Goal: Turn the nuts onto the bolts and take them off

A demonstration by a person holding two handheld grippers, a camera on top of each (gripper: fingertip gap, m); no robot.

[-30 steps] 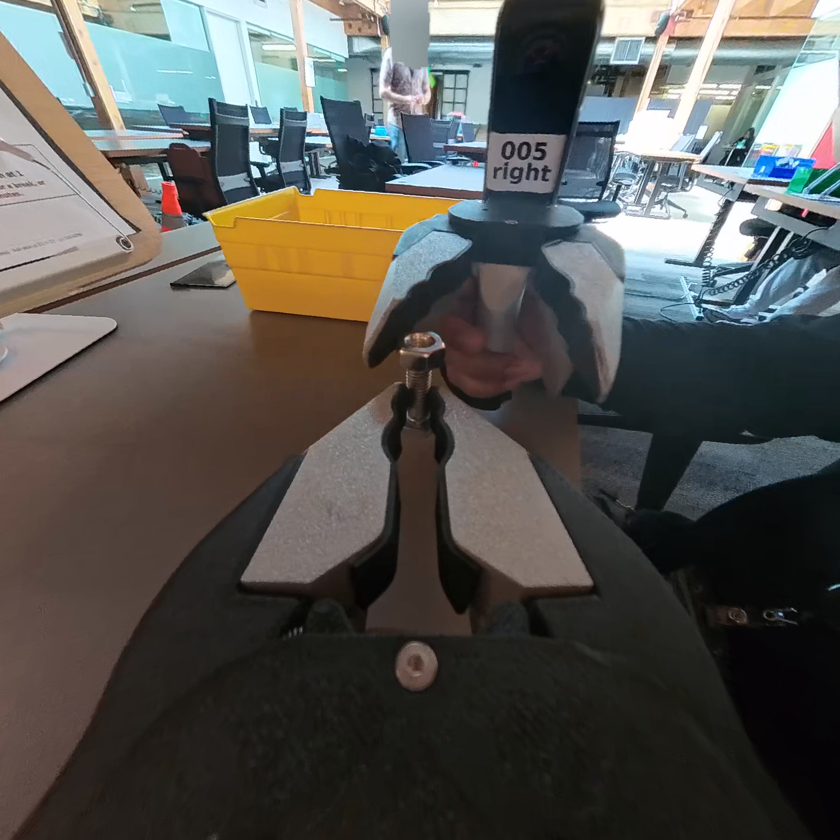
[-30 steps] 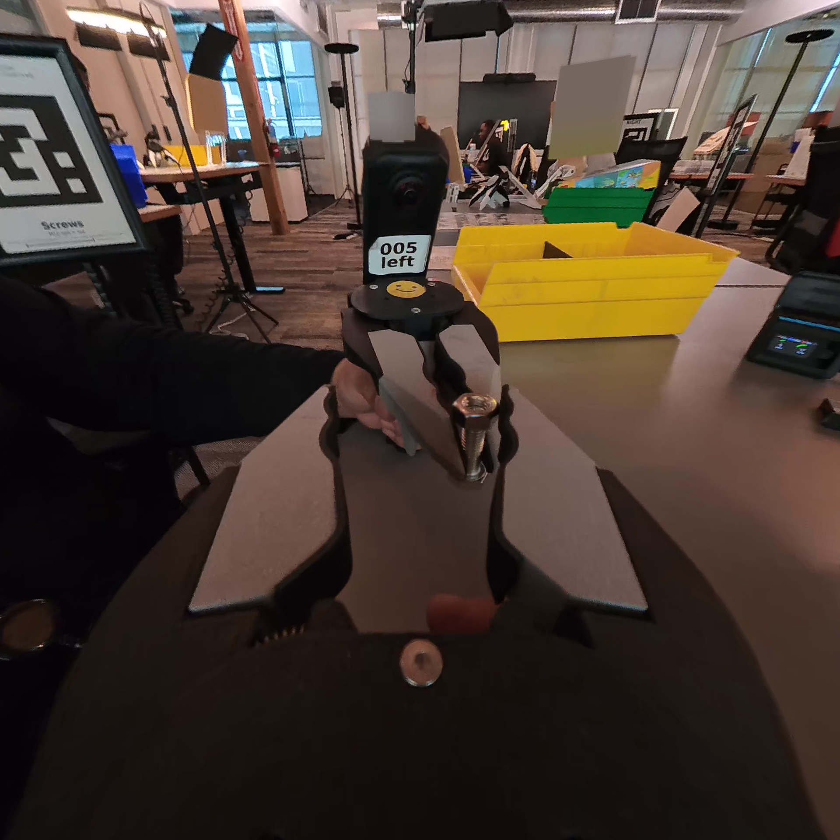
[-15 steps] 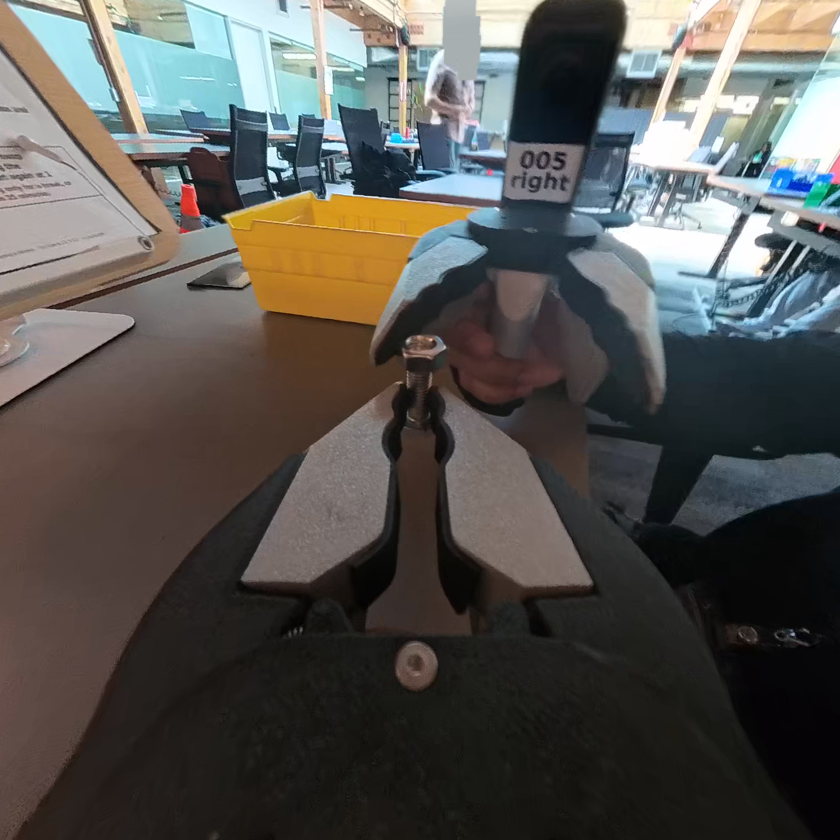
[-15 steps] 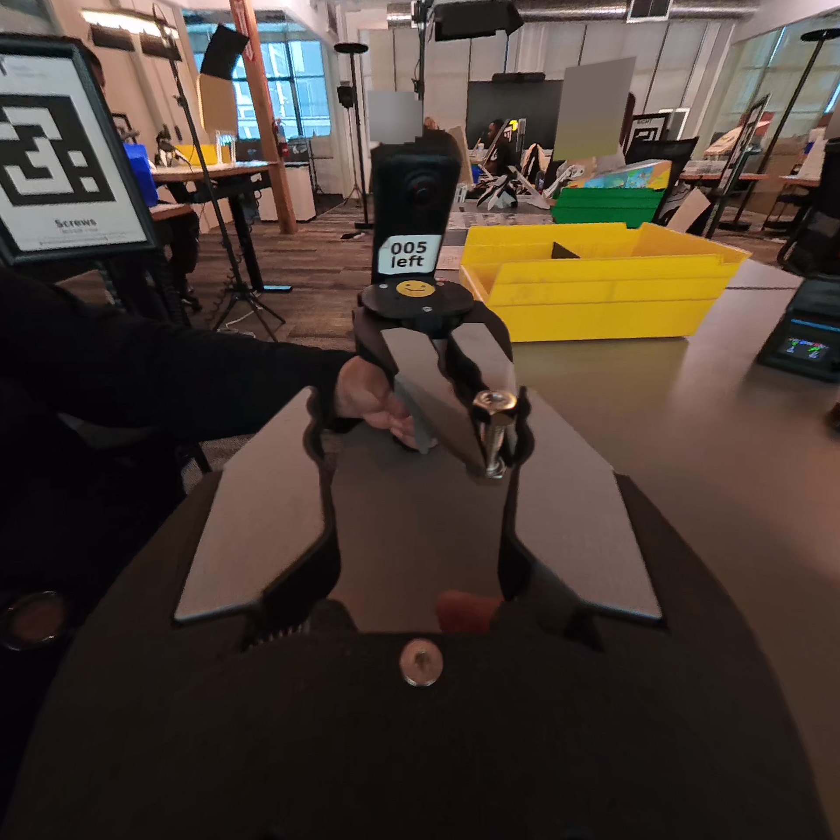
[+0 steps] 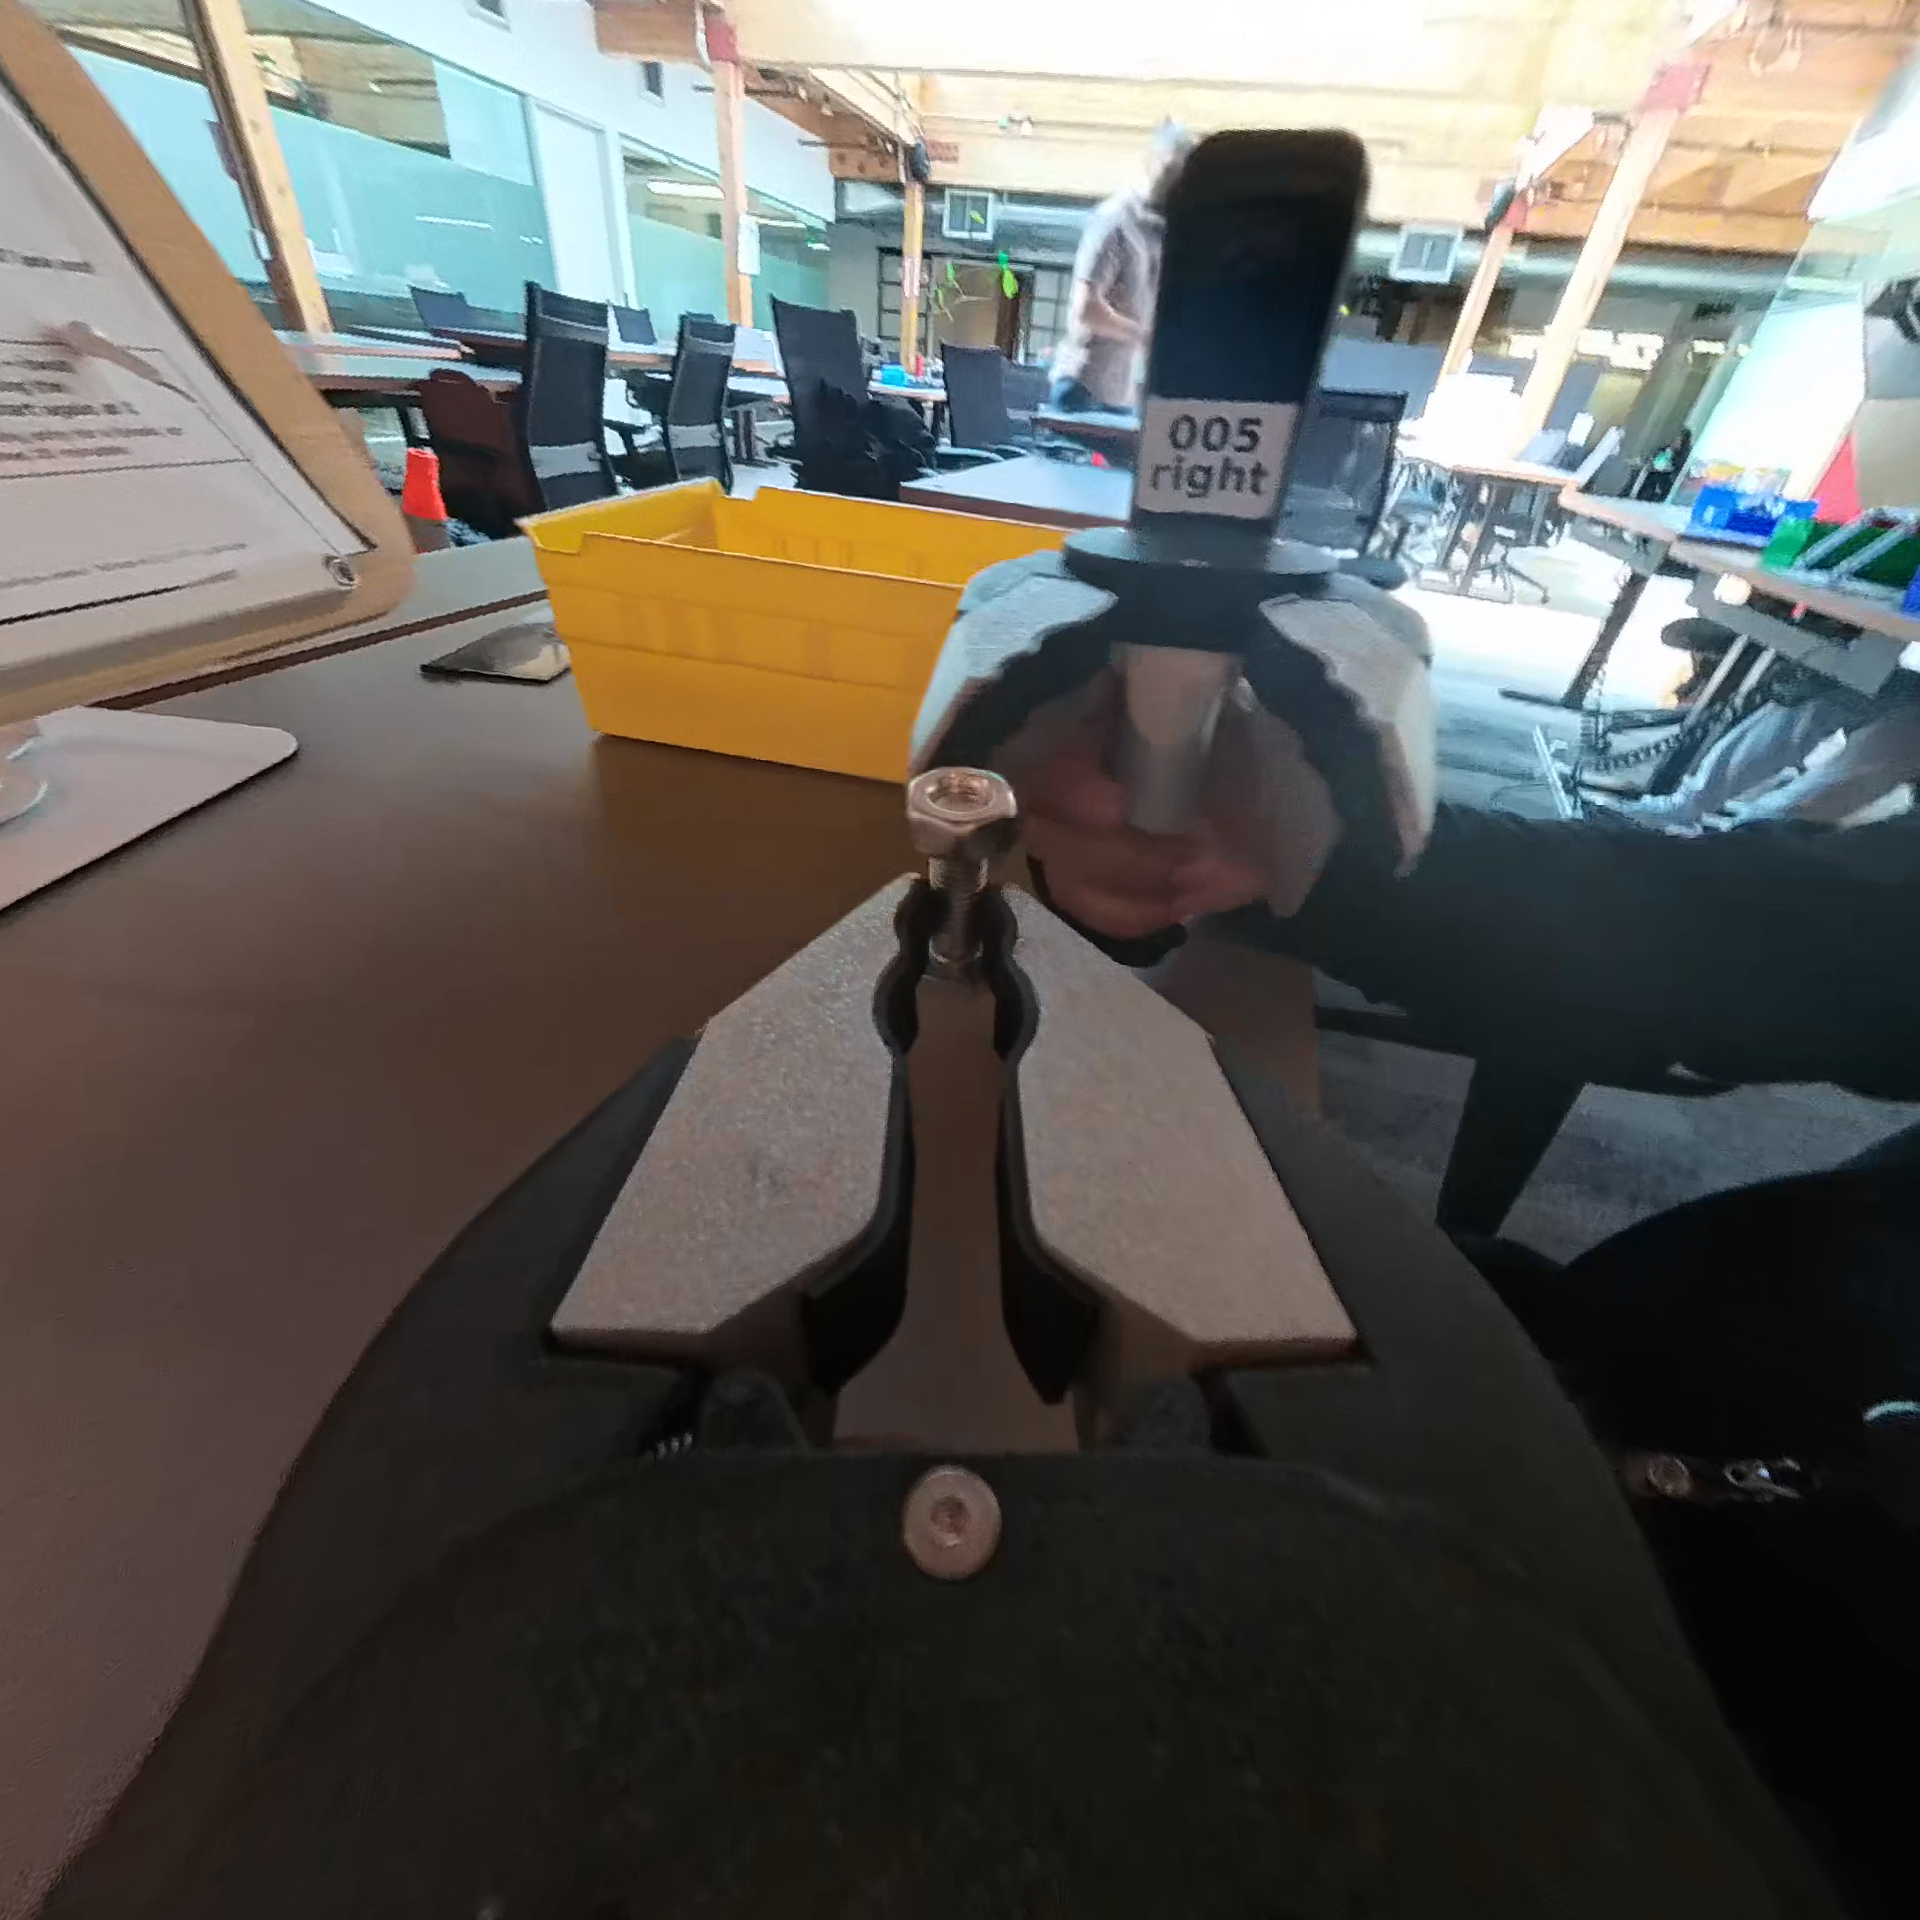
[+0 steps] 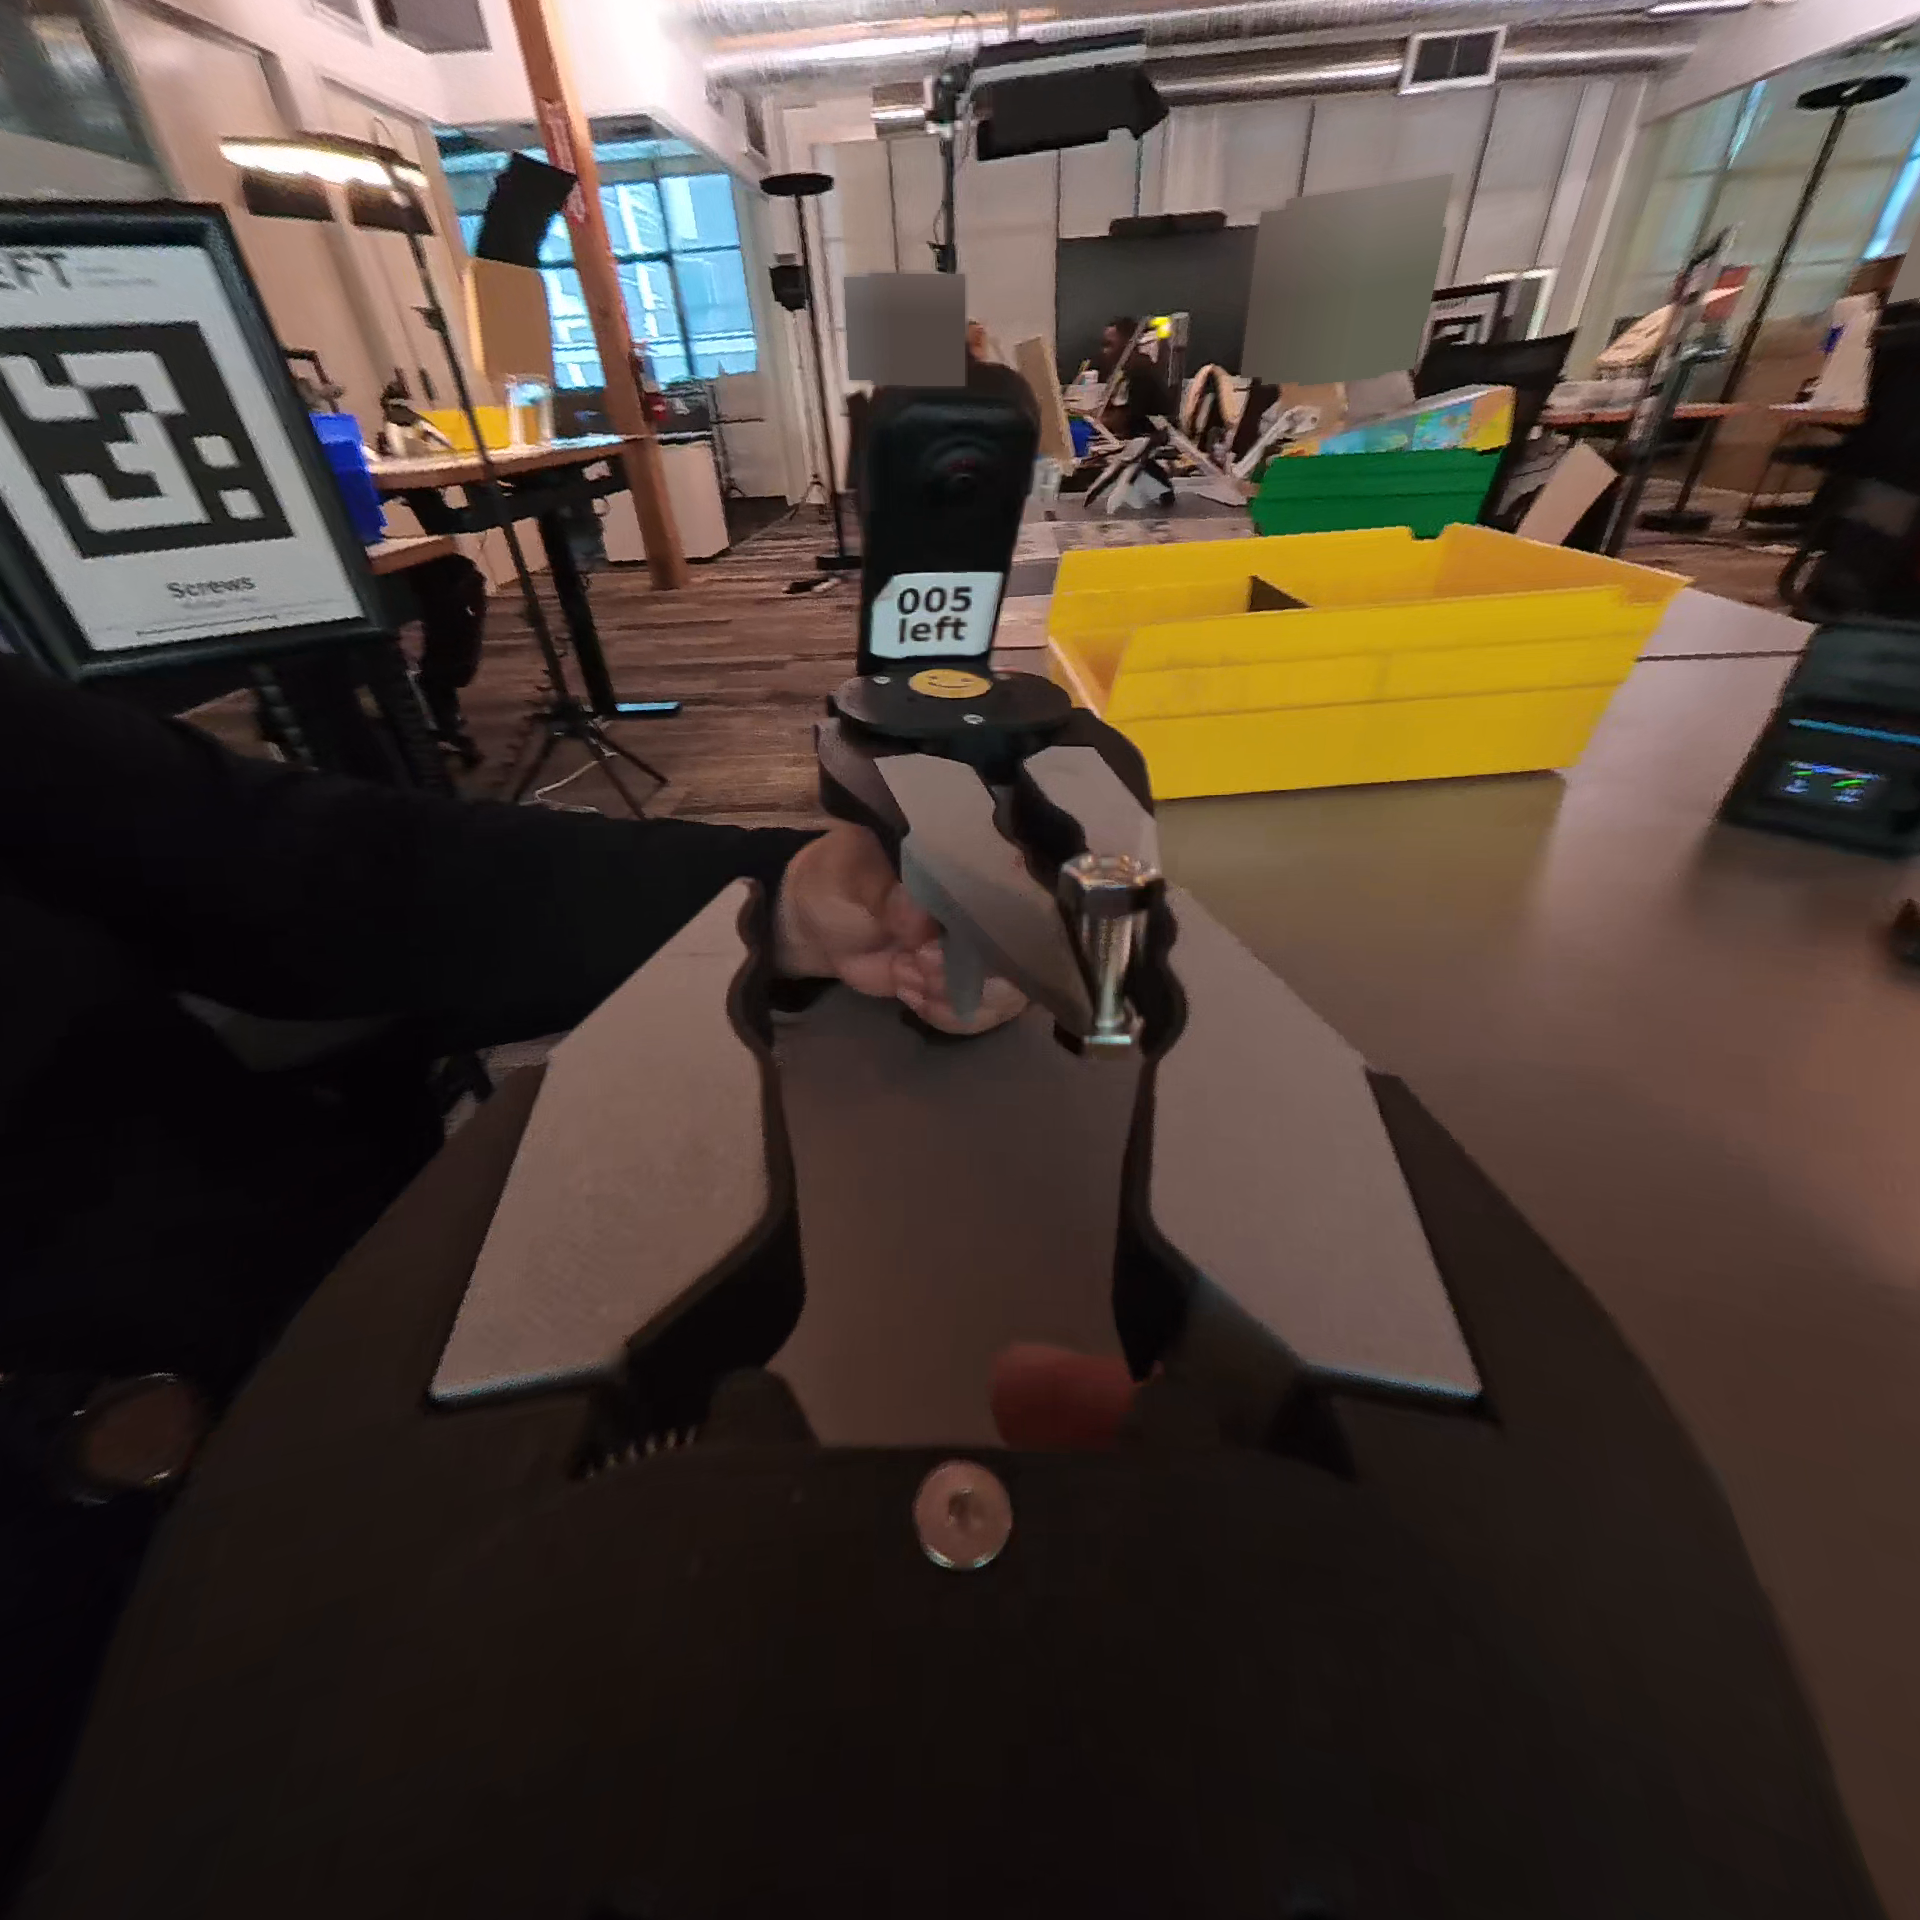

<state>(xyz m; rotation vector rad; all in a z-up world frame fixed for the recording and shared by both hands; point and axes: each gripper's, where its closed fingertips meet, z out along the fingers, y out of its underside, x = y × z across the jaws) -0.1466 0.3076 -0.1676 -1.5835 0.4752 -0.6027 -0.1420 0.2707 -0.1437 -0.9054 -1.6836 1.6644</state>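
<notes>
My left gripper [image 5: 956, 925] is shut on the shank of a silver bolt [image 5: 954, 914] and holds it upright above the brown table [image 5: 312, 987]. A hex nut [image 5: 961, 816] sits at the bolt's top end. My right gripper [image 6: 956, 956] is open and empty, facing the left one. The bolt [image 6: 1109, 966] stands just inside the tip of its right finger [image 6: 1278, 1174], with the nut [image 6: 1107, 883] at tip height. In the left wrist view the right gripper [image 5: 1164, 790] shows open behind the nut. The left gripper also shows in the right wrist view [image 6: 1091, 997].
A yellow bin [image 5: 769, 644] stands on the table behind the grippers, also in the right wrist view [image 6: 1351, 665]. A sign stand [image 5: 125, 499] is at the left, a flat black card [image 5: 499, 660] beside the bin. A black device with a screen [image 6: 1829, 769] sits at the right. Only a small space, under 4 cm, lies between the two pairs of fingers.
The right gripper has opened a little wider and shifted, so the bolt now sits by its right fingertip. The left gripper still holds the bolt, with the nut on top.
</notes>
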